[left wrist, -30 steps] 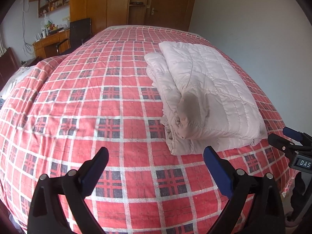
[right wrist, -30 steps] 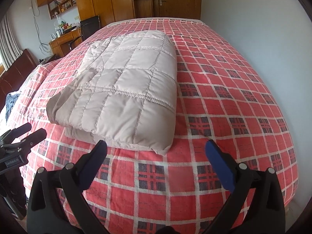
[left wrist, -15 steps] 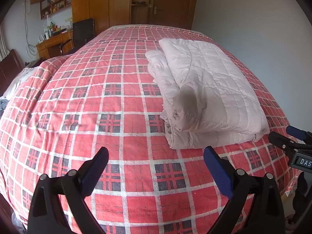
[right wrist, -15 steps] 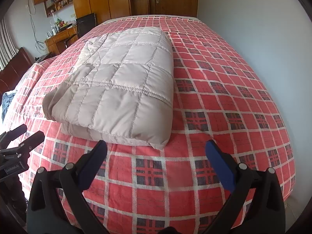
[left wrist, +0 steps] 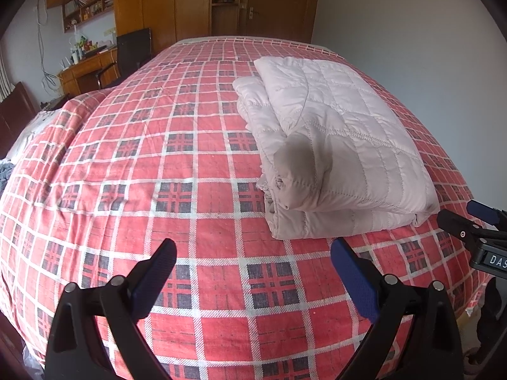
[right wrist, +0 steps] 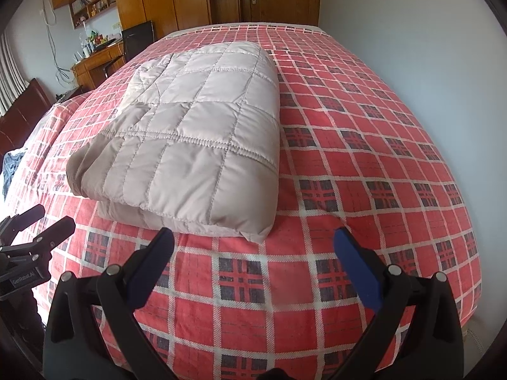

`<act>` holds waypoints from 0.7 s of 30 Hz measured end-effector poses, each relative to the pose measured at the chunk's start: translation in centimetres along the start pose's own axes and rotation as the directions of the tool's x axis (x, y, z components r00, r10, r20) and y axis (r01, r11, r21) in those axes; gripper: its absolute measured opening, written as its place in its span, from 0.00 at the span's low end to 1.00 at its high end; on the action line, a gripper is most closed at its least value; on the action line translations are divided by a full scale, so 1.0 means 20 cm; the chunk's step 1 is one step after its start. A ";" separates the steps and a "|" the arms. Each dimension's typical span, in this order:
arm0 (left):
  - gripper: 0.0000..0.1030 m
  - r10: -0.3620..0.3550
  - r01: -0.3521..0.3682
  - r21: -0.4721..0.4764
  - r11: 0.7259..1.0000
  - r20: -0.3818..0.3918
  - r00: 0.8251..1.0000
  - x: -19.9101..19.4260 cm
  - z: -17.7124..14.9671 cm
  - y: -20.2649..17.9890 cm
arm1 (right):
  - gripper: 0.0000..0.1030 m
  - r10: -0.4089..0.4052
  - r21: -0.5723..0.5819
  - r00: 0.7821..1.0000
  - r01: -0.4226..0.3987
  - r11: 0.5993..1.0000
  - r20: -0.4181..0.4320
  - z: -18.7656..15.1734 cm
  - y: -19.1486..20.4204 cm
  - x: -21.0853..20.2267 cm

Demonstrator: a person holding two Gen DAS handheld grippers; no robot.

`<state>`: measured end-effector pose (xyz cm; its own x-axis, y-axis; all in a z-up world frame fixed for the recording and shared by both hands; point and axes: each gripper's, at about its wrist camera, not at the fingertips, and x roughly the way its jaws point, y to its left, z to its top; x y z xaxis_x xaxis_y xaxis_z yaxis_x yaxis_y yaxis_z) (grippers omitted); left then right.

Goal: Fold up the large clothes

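Note:
A pale quilted padded garment lies folded into a thick rectangular stack on the red plaid bed, right of centre in the left wrist view. My left gripper hovers open over the bedspread, short of the stack's near edge and holding nothing. In the right wrist view the same folded garment sits ahead and to the left. My right gripper is open and empty, just short of the stack's near right corner. Each gripper shows at the edge of the other's view.
The plaid bed fills both views, with bare bedspread left of the stack. A white wall runs along the bed's right side. Wooden wardrobes, a desk and a dark chair stand beyond the far end.
Both grippers have drawn back and risen slightly from the folded garment, staying open. The garment has not moved.

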<state>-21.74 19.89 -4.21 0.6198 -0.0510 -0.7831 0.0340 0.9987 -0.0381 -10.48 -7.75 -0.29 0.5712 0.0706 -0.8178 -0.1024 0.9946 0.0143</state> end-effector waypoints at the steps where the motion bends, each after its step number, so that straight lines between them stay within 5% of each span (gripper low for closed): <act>1: 0.95 0.003 -0.003 -0.002 1.000 0.000 1.000 0.00 0.00 0.00 | 0.97 -0.001 -0.001 1.000 0.001 1.000 -0.001 0.00 0.00 0.00; 21: 0.95 0.014 -0.014 0.001 1.000 0.008 1.000 0.00 0.01 0.01 | 0.97 -0.016 -0.014 1.000 0.016 1.000 -0.007 0.01 0.01 0.02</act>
<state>-21.67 20.11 -4.05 0.6267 -0.0372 -0.7783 0.0261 0.9993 -0.0268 -10.07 -7.52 -0.55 0.5674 0.0537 -0.8217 -0.1048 0.9945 -0.0074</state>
